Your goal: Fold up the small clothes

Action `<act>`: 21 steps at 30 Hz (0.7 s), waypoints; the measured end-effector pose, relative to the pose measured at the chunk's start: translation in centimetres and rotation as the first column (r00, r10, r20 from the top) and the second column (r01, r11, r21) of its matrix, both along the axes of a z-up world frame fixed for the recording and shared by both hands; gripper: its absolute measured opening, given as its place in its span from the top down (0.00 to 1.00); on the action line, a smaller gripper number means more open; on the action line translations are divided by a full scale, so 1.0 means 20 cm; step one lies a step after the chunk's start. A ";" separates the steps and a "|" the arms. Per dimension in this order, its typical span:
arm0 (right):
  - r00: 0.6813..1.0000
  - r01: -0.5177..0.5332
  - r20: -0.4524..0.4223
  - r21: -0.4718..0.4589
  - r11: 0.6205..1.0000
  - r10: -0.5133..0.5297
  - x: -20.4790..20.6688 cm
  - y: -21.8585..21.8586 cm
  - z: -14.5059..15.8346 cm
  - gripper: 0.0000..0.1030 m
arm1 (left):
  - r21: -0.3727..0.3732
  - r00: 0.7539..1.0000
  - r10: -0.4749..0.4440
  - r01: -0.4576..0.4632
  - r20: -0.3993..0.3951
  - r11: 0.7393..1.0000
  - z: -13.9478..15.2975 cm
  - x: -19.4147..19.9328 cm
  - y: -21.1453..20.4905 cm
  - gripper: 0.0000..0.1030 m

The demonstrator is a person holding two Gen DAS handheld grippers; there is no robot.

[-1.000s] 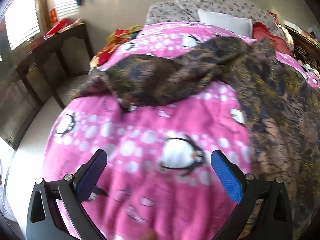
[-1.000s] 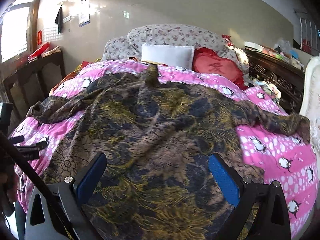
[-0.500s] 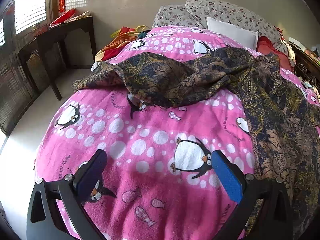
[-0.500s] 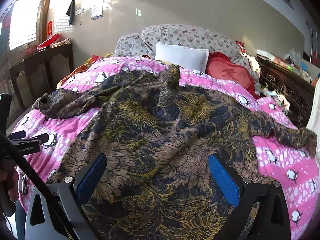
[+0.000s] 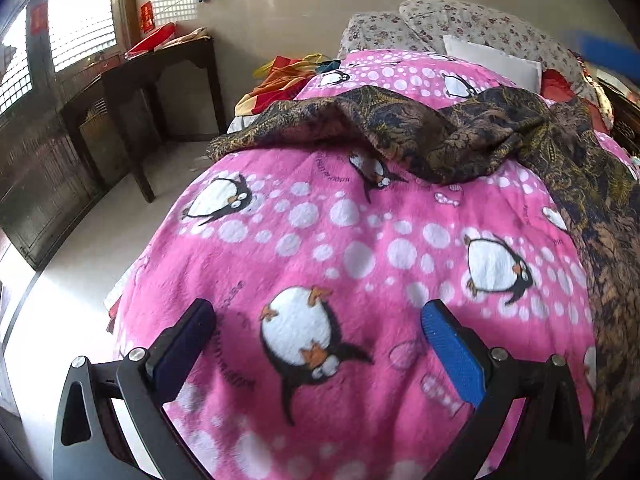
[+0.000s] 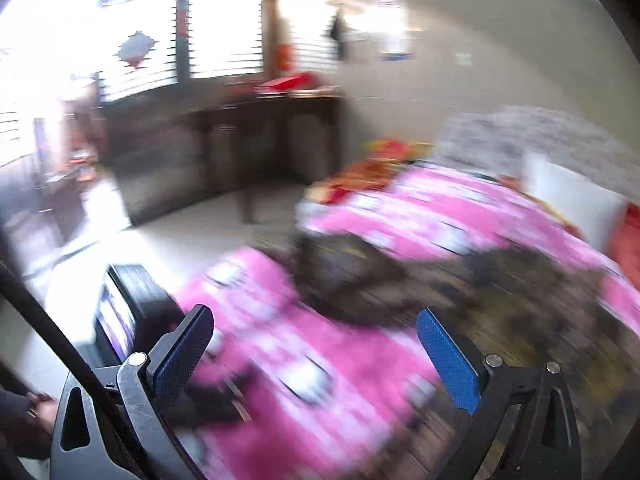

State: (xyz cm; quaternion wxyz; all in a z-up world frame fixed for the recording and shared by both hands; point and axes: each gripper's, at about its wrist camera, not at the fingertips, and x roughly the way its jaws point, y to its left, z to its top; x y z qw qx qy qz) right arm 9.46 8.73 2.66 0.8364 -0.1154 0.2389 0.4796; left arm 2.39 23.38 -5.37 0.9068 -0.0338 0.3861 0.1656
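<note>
dark lettering on pink blanket (image 5: 320, 216), too blurred to read

A pink penguin-print blanket (image 5: 340, 248) is spread over the bed, with a white pillow (image 5: 496, 62) and floral pillows (image 5: 460, 20) laid at its head. A dark wooden side table (image 5: 156, 72) is set against the wall beside barred windows (image 5: 80, 24), and bright crumpled cloths (image 5: 288, 80) are heaped at the bed's far edge.

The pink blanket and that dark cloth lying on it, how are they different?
The pink blanket is bright, with white dots and cartoon penguins; the dark garment is brown, navy and gold with a swirly leafy print. The pink blanket lies smooth and spread over the bed; the dark garment is rumpled, with a sleeve-like arm stretching toward the bed's edge. The blanket is underneath, the garment on top. Both are soft printed fabric.
</note>
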 end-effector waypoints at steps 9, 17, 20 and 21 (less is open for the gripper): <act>0.984 -0.161 -0.110 -0.174 0.971 0.143 0.31 0.58 -0.25 0.36 | -0.055 0.999 -0.016 0.018 0.040 0.998 0.06 -0.13 0.08 0.00; 0.937 -0.304 -0.232 -0.177 0.936 0.260 0.30 0.59 -0.33 0.97 | -0.132 0.995 0.079 -0.071 0.057 0.989 0.14 -0.20 0.31 0.00; 0.924 -0.346 -0.242 -0.196 0.918 0.297 0.19 0.51 -0.38 0.97 | -0.174 0.992 0.105 -0.090 0.076 0.981 0.17 -0.21 0.37 0.00; 0.915 -0.361 -0.262 -0.190 0.913 0.307 0.16 0.48 -0.40 0.97 | -0.194 0.992 0.102 -0.086 0.079 0.977 0.18 -0.20 0.38 0.00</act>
